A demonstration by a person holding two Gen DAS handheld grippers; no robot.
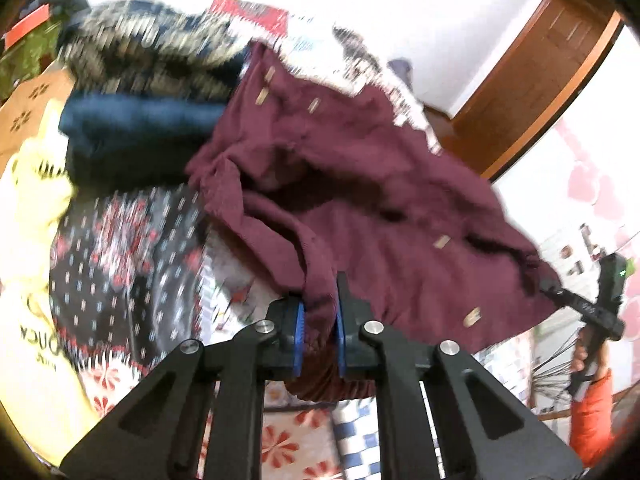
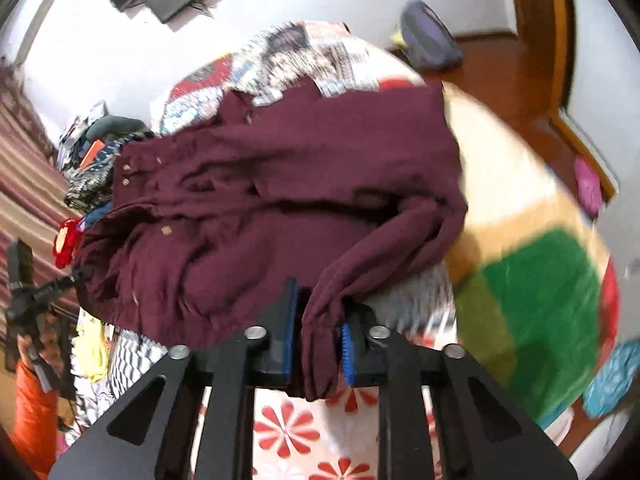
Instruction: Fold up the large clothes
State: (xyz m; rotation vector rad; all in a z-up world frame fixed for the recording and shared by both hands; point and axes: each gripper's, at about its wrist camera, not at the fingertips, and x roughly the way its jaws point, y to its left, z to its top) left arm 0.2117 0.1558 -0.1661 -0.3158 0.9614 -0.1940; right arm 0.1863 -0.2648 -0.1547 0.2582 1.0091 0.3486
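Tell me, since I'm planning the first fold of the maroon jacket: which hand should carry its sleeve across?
Probably right. The right gripper pinches a free-hanging sleeve beside the flatter jacket; the left gripper grips bunched, rumpled fabric.

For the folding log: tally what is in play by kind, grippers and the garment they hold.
Hand-held grippers: 2, the left hand-held gripper and the right hand-held gripper, each shut on cloth.
Maroon garment: 1, gripped by both.
Total: 3
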